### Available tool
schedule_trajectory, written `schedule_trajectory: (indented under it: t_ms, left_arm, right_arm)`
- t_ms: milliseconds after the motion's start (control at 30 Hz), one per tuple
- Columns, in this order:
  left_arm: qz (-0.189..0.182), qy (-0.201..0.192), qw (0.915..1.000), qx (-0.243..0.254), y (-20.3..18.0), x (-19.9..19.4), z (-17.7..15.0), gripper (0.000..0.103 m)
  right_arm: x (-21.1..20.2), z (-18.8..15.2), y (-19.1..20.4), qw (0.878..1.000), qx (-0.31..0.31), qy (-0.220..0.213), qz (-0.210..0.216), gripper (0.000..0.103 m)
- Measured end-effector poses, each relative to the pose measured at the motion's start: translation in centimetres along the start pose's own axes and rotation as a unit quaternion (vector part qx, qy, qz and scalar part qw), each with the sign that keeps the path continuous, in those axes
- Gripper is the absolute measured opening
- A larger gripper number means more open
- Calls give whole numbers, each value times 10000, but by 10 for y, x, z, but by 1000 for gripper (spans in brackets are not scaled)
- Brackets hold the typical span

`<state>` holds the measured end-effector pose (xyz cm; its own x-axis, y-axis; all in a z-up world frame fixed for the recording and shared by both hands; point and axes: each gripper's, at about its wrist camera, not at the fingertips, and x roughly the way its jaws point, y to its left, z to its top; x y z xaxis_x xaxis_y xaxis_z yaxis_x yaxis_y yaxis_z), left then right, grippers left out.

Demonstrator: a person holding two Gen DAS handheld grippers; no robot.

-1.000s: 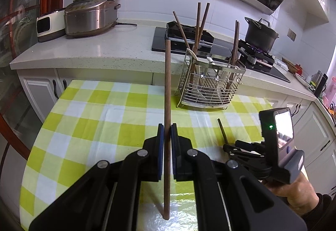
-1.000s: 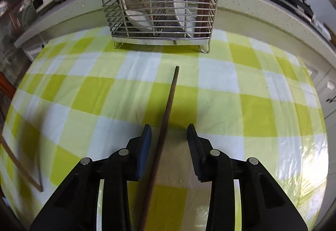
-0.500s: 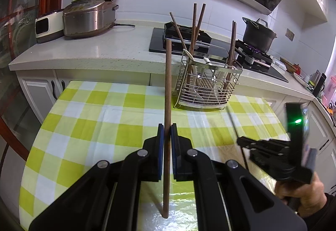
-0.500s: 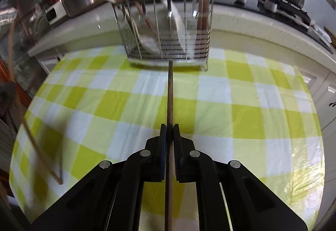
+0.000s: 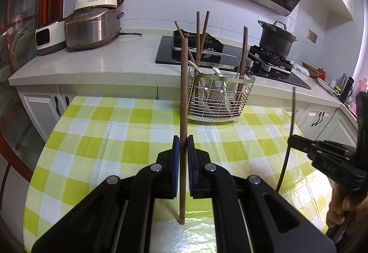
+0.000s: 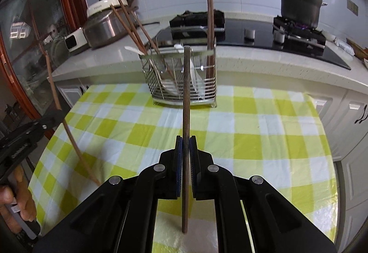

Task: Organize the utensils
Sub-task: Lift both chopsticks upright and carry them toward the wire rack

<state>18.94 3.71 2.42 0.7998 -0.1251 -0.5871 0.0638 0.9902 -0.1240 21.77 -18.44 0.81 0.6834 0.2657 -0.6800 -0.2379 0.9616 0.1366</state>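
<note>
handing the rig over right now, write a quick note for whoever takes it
Left gripper: shut on a brown chopstick, held upright above the checked tablecloth.
Right gripper: shut on a second chopstick, also upright and off the table.
Wire basket stands at the far table edge. It already holds several chopsticks and white spoons.
Done: both loose chopsticks picked up.
Left: carry each to the basket and drop it in with the other chopsticks.

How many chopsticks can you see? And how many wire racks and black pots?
Chopsticks: 7 (5 standing in the wire rack, 1 in the left tool, 1 in the right tool)
Wire rack: 1
Black pot: 1
Total: 9
</note>
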Motion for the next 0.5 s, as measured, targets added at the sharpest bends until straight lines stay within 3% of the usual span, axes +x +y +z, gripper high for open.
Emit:
schedule_trajectory:
  t_ms: [300,500]
  left_arm:
    - [-75,-36,9999,78,-8,-1,7,7]
    - [-199,-197,9994,190,-15,-5,30,6]
  right_arm:
    - [-15,2,-10,9997,38,-214,-75,7]
    - [-27,26,-10,9987,-60,-502,-101,7]
